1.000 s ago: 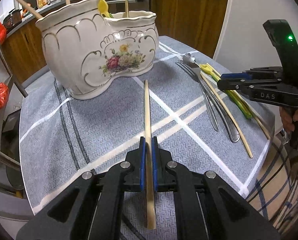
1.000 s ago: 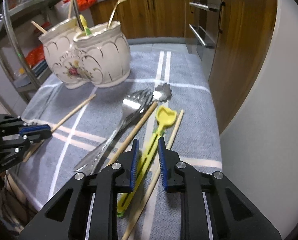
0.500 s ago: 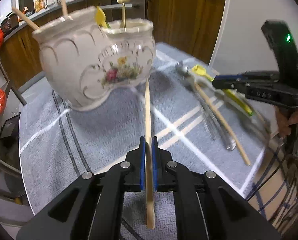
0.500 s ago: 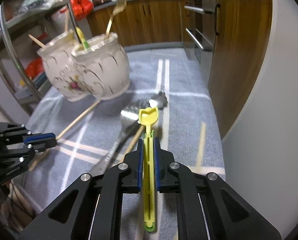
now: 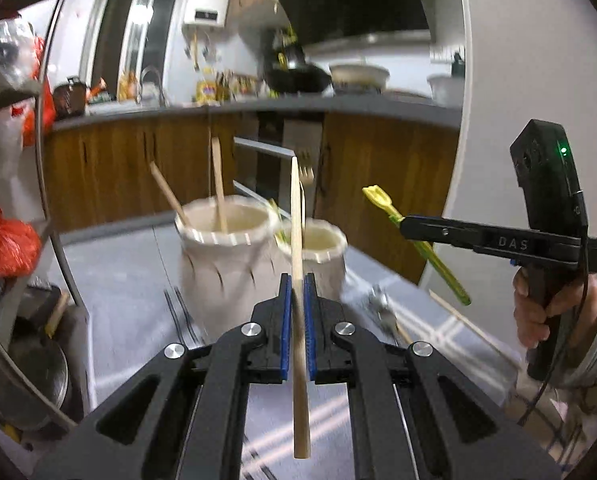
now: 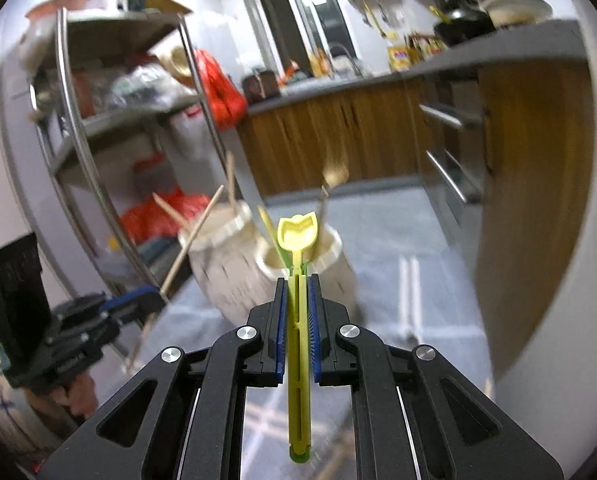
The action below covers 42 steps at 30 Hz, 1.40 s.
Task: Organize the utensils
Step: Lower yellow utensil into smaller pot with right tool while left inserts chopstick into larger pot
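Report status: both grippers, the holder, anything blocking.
Left gripper shut on wooden chopstick, lifted. Right gripper shut on yellow utensil, lifted. Ceramic holder ahead, already holding sticks and a fork. No obstruction visible.

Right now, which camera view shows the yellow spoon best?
The right wrist view: the yellow spoon runs whole between the right tongs. The left wrist view shows it from the side, partly hidden by those tongs.

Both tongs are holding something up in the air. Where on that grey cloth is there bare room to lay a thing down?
Bare cloth lies left of the white holder, toward the metal rack. It is crowded right of the holder, where a spoon and a loose chopstick lie.
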{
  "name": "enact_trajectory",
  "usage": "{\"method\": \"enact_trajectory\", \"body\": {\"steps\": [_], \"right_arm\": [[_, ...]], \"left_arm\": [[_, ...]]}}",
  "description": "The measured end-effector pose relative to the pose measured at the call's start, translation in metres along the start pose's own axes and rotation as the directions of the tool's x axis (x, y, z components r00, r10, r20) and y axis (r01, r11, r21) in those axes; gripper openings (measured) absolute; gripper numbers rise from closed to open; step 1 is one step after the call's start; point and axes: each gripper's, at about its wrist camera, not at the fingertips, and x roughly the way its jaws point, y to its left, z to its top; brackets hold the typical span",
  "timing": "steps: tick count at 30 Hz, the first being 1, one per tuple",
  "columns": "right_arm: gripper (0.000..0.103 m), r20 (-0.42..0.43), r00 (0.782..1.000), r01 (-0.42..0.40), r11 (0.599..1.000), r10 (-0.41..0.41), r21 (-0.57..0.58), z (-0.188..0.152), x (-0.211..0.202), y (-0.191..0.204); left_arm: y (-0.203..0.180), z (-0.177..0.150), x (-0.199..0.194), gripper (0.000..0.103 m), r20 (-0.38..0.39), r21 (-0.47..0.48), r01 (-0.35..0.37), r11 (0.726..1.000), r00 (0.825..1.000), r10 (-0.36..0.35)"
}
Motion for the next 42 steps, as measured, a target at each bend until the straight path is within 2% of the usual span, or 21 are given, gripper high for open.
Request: {"method": "enact_trajectory", "body": {"steps": [5, 8, 13, 17, 21, 27, 33, 37, 42], "right_arm": [[0.011, 0.075, 0.994, -0.086, 0.993, 0.08, 0.075, 0.031, 0.023, -0.008], [0.011, 0.105, 0.989, -0.121, 0.983, 0.107, 0.136, 0.044, 0.043, -0.016], [0.011, 0.1, 0.989, -0.129, 0.974, 0.112, 0.188, 0.052, 0.07, -0.026], [0.011, 0.106, 0.989, -0.121, 0.976, 0.103, 0.183, 0.053, 0.083, -0.023], [0.011, 0.126, 0.989, -0.094, 0.982, 0.074, 0.163, 0.056, 0.093, -0.021], [0.011, 0.165, 0.986, -0.029, 0.993, 0.01, 0.11, 0.056, 0.101, -0.017], [0.011, 0.196, 0.98, 0.026, 0.999, -0.033, 0.038, 0.053, 0.107, -0.01], [0.011, 0.179, 0.982, 0.056, 0.998, -0.053, -0.008, 0.044, 0.113, -0.007], [0.011, 0.132, 0.989, 0.068, 0.996, -0.059, -0.062, 0.035, 0.112, -0.003]], "left_arm": [[0.025, 0.034, 0.011, 0.006, 0.096, -0.062, -0.002, 0.998, 0.995, 0.008], [0.045, 0.05, 0.028, 0.006, 0.115, -0.119, 0.014, 0.993, 0.993, 0.0], [0.078, 0.06, 0.049, 0.006, 0.11, -0.169, 0.002, 0.986, 0.994, 0.017], [0.096, 0.065, 0.057, 0.006, 0.125, -0.231, 0.051, 0.972, 0.992, -0.022], [0.099, 0.068, 0.067, 0.006, 0.137, -0.252, 0.087, 0.964, 0.989, -0.054], [0.081, 0.067, 0.08, 0.006, 0.17, -0.233, 0.077, 0.969, 0.985, -0.037], [0.062, 0.068, 0.089, 0.006, 0.194, -0.169, 0.016, 0.985, 0.981, 0.017], [0.05, 0.061, 0.091, 0.006, 0.186, -0.119, -0.025, 0.993, 0.981, 0.047], [0.043, 0.051, 0.084, 0.006, 0.166, -0.08, -0.036, 0.996, 0.985, 0.049]]}}
